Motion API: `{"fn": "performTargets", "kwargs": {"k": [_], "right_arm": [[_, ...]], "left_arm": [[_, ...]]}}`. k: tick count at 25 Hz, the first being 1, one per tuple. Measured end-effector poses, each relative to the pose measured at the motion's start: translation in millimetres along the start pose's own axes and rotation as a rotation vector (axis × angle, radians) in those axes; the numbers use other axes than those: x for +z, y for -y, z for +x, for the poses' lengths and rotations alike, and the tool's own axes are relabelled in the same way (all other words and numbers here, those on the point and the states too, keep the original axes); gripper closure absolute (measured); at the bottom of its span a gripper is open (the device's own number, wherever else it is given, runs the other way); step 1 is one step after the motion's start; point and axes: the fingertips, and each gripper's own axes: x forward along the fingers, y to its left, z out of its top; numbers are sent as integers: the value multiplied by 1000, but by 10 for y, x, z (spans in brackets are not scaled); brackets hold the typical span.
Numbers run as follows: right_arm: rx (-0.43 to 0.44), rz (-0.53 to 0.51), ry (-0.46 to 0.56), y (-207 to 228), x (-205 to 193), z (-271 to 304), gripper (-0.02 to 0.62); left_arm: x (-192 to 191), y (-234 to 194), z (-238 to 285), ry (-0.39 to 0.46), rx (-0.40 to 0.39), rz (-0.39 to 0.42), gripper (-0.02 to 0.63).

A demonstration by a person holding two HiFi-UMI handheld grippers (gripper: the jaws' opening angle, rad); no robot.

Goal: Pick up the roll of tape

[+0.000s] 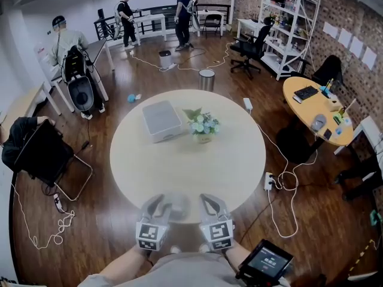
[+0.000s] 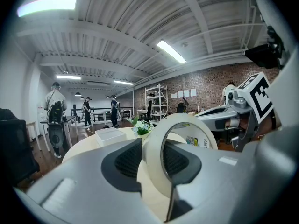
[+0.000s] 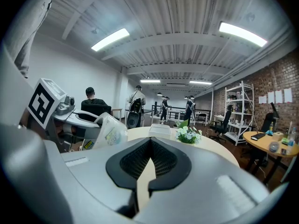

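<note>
The roll of tape (image 2: 153,146) is a cream ring with a printed label inside its core. It stands upright between the jaws of my left gripper (image 2: 150,158), whose dark pads press its two flat sides. In the head view the tape (image 1: 178,207) hangs over the near edge of the round table (image 1: 233,166), held by the left gripper (image 1: 158,210). My right gripper (image 1: 210,210) is beside it on the right. Its black pads (image 3: 161,160) meet at their tips with nothing between them. The right gripper view shows the tape (image 3: 110,132) to the left.
On the table stand a white box (image 1: 160,119) and a small pot of flowers (image 1: 202,127). A black chair (image 1: 45,154) is at the left. Cables and a power strip (image 1: 268,181) lie on the wooden floor at the right. Several people stand at the far tables.
</note>
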Motion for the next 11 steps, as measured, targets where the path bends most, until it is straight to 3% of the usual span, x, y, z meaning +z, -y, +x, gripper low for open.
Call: {"fn": "performTargets", "kwargs": {"k": [11], "right_arm": [[-5,3,3,37,-34,-25,584]], "left_arm": [[-13,68,30,2,-9,2,494]]}}
